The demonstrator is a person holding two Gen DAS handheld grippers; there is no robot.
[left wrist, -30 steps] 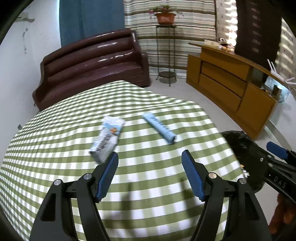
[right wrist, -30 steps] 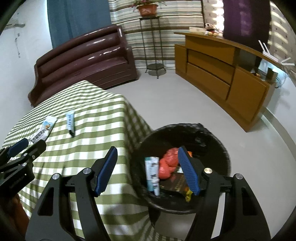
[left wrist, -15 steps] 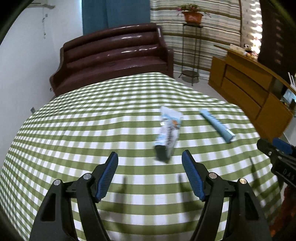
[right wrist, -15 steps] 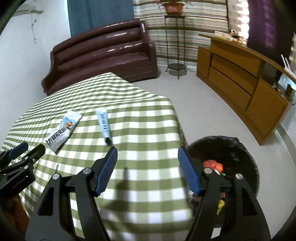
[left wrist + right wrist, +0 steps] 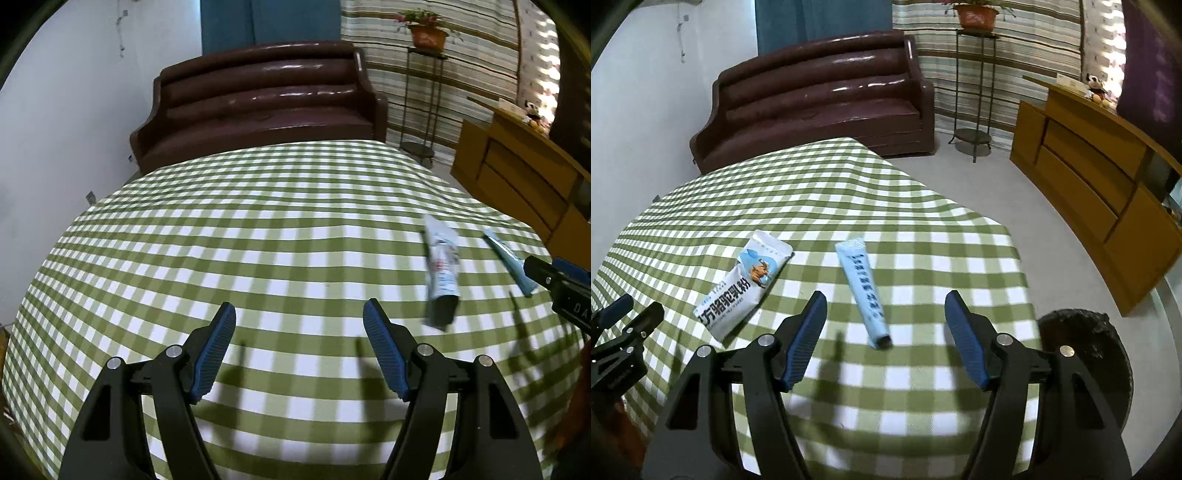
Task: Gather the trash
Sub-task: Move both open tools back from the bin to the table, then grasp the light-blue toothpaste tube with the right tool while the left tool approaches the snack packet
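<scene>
A table draped in a green-and-white checked cloth (image 5: pixel 923 369) fills the lower part of both wrist views. On it lie two pieces of trash: a flat white-and-blue foil sachet with black lettering (image 5: pixel 744 284) and a slim pale-blue tube with a dark cap (image 5: pixel 864 291).

In the right wrist view the right gripper (image 5: pixel 884 325) hangs over the cloth with its blue-padded jaws spread and empty; they have just been closing a little, with nothing pinched. The tube lies flat on the cloth just beyond them, its capped end toward the gripper, its crimped end pointing to 11 o'clock. The sachet sits at 10 o'clock from the gripper, apart from the tube by a strip of bare cloth. The table's right edge runs from 12 o'clock down to 3 o'clock, where the cloth drops to open grey floor. A round bin lined with a black bag (image 5: pixel 1082 354) stands on that floor at 3 o'clock, close to the table corner.

The left gripper (image 5: pixel 299 332) has its jaws spread, empty, over bare cloth, with wide clear cloth ahead to the far edge. The sachet (image 5: pixel 441 266) lies at 2 o'clock from it.
</scene>
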